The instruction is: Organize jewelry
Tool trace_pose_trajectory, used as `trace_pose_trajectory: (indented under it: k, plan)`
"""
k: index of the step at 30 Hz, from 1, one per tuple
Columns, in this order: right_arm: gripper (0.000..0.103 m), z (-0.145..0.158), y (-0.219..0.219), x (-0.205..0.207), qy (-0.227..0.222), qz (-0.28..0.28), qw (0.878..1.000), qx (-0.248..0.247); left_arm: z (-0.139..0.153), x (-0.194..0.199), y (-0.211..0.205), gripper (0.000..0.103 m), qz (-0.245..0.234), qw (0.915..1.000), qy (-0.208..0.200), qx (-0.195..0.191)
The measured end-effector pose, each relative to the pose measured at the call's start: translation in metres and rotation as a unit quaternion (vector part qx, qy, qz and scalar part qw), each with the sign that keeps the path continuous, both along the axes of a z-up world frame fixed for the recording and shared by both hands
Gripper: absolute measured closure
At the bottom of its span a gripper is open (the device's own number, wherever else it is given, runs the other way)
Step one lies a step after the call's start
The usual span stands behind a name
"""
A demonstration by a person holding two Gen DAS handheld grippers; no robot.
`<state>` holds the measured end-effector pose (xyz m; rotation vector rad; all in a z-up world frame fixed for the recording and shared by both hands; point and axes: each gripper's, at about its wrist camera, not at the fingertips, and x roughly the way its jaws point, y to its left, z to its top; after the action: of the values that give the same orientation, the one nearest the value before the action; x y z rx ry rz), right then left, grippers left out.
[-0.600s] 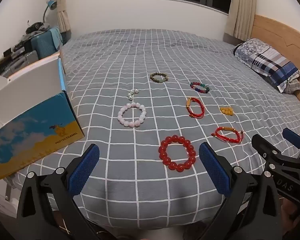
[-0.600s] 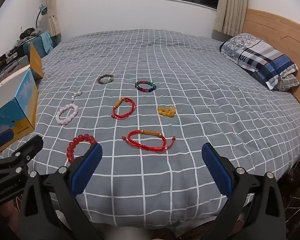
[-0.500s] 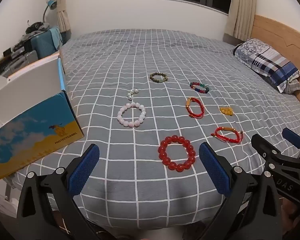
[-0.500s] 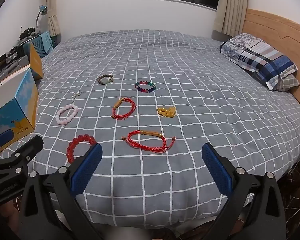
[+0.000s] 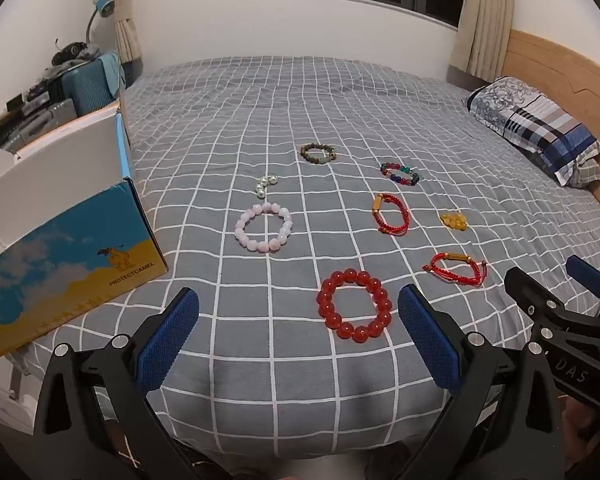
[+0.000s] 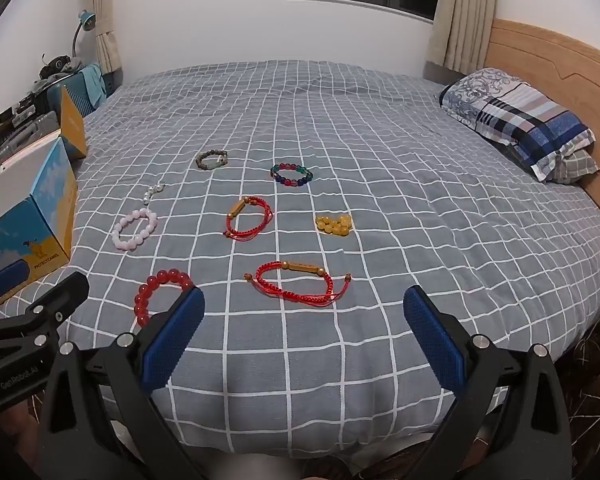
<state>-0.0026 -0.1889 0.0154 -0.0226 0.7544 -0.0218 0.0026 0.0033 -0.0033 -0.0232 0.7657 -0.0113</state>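
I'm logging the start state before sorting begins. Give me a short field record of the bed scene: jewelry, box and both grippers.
surface: grey checked bedspread
nearest piece: red bead bracelet, ahead of left gripper
red cord bracelets: two, one near, one farther
pink bead bracelet: nearest the box
other pieces: pearl strand, brown bead bracelet, multicolour bead bracelet, yellow bead cluster
box: blue and yellow box, left bed edge
right gripper: open, holding nothing
left gripper: open, holding nothing
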Motion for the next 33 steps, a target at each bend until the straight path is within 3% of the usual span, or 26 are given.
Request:
trace_pose_trajectory:
  k: [33]
  plan:
    - [0.007,0.0,0.0021,-0.0012,-0.002,-0.001,1.0,-0.001,0.0032,-0.0028,-0.0016,0.006,0.006,0.9999,0.001,0.012]
